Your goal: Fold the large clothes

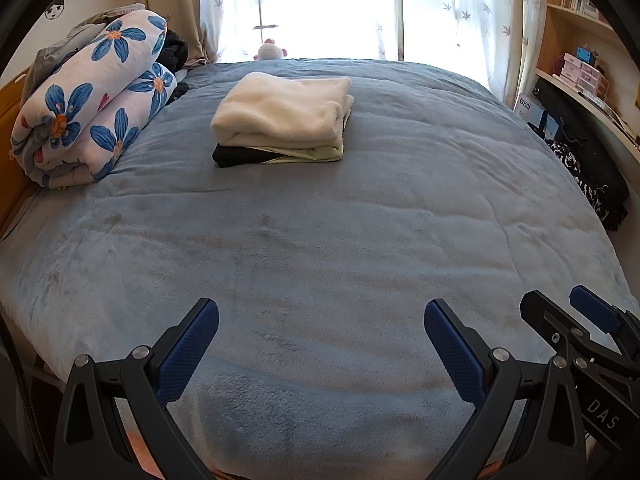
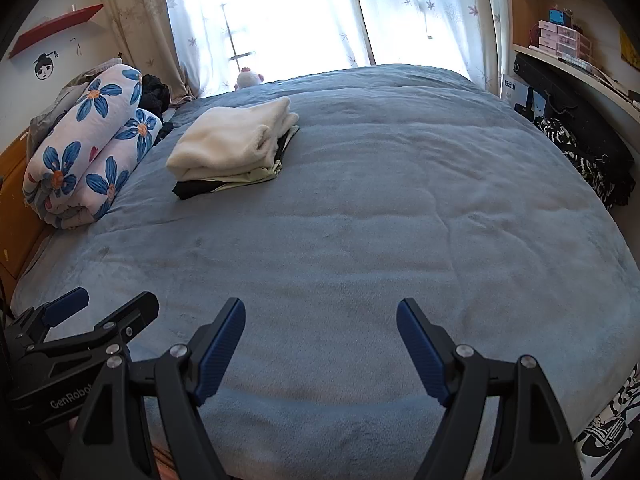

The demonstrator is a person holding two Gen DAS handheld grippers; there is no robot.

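— How do the jaws stand?

— On my left gripper (image 1: pixel 321 344) they are spread wide with nothing between them, only the blue bed cover (image 1: pixel 320 240) below. The right gripper (image 2: pixel 320 342) is the same: wide apart, empty, hanging over the near edge of the bed. The two sit side by side; each shows at the edge of the other's view.

— And the clothes?

— I see a folded stack (image 1: pixel 282 118) lying on the bed toward the far side, well apart from both grippers. A fluffy cream piece (image 2: pixel 232 138) is on top, a pale green layer (image 1: pixel 316 155) under it, a black one (image 1: pixel 240 156) at the bottom.

— Around it?

— A rolled flowered blanket (image 1: pixel 92 100) lies left of the stack by the headboard. Beyond the bed a small plush toy (image 1: pixel 271 50) sits before the bright curtained window (image 2: pixel 280 12); shelves (image 1: pixel 580 40) stand on the right.
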